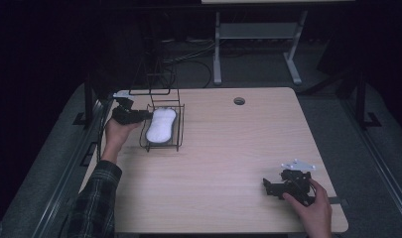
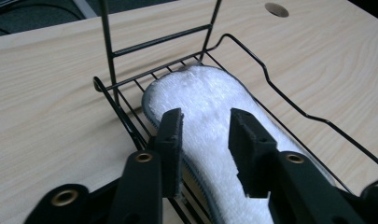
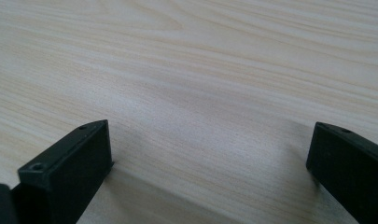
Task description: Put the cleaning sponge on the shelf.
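Nearest, at the right front of the table (image 1: 223,163), the right gripper (image 1: 266,187) is lying low in a hand. Its own view is showing what the high view cannot: two jaws standing wide apart over bare wood, with nothing between them.

Farther off, at the left, the left gripper (image 1: 148,115) is reaching level into one black wire rack (image 1: 179,130). The high view is giving the layout: a tray with a tall wire frame rising at its far end. The left gripper view (image 2: 205,135) is giving the close detail. Its jaws are partly open, straddling one white pad (image 2: 210,107) that is lying flat in the tray, grey-edged. Whether the jaw faces are pressing on the pad, I cannot tell.

Beyond, one round hole (image 1: 239,101) is sitting near the table's far edge.

Count: two grippers, one rack, one pad.
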{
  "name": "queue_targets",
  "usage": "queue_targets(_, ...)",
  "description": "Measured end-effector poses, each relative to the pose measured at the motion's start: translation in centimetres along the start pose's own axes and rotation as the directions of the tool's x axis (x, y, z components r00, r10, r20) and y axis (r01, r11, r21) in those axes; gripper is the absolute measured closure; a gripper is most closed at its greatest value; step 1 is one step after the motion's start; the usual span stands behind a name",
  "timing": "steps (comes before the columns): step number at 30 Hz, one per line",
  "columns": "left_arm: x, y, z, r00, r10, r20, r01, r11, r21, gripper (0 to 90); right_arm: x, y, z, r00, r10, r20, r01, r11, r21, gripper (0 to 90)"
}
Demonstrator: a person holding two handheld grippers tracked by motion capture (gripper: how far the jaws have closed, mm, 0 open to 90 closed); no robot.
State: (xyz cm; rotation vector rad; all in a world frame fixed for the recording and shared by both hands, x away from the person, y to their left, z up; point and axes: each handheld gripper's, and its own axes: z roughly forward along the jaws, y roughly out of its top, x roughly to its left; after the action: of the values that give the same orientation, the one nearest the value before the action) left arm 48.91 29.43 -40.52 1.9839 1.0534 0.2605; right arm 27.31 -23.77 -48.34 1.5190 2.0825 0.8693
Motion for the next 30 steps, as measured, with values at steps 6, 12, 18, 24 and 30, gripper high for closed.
queue_targets(6,-0.7,-0.9,-0.2,0.9995,0.014,0.027,-0.014,0.9999,0.002,85.3,0.0,0.0,0.0,1.0000,0.001,0.000,-0.001,1.000,0.000,0.0)
queue_targets(12,-1.6,-1.9,-0.4,0.9982,0.045,0.039,-0.046,0.9983,0.036,89.8,0.0,0.0,0.0,1.0000,0.000,0.000,0.000,1.000,0.000,0.0)
queue_targets(18,-2.5,-2.6,-0.2,0.9968,0.065,0.046,-0.067,0.9970,0.039,89.8,0.0,0.0,0.0,1.0000,0.000,0.000,0.000,1.000,0.000,0.0)
queue_targets(24,-3.1,-2.7,0.6,0.9961,0.064,0.061,-0.067,0.9962,0.055,89.9,0.0,0.0,0.0,1.0000,0.000,0.000,0.000,1.000,0.000,0.0)
queue_targets(30,-3.5,-2.6,1.1,0.9951,0.071,0.068,-0.075,0.9960,0.049,89.9,0.0,0.0,0.0,1.0000,0.000,0.000,0.000,1.000,0.000,0.0)
